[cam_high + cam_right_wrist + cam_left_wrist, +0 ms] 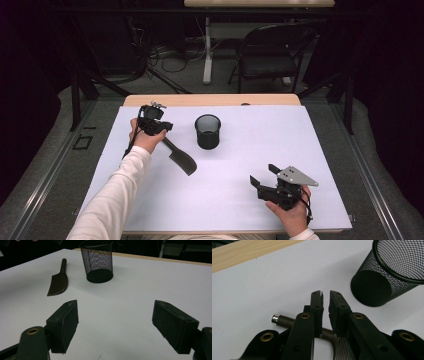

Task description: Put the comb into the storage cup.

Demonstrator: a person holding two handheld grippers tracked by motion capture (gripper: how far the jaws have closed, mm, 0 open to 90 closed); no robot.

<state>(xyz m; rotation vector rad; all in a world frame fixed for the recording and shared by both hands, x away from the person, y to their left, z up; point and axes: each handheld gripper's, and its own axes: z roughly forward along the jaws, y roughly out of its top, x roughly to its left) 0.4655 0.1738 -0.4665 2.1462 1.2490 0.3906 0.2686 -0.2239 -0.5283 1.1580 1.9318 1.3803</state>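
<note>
Right hand-held gripper (263, 178) low near table edge, jaws wide, empty; left hand-held gripper (161, 131) angled down, clamping knife (181, 158) handle.

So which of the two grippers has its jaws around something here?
The left gripper: its jaws straddle the handle of the dark knife lying beside the mesh cup. The right gripper stands wide open over bare white table.
</note>
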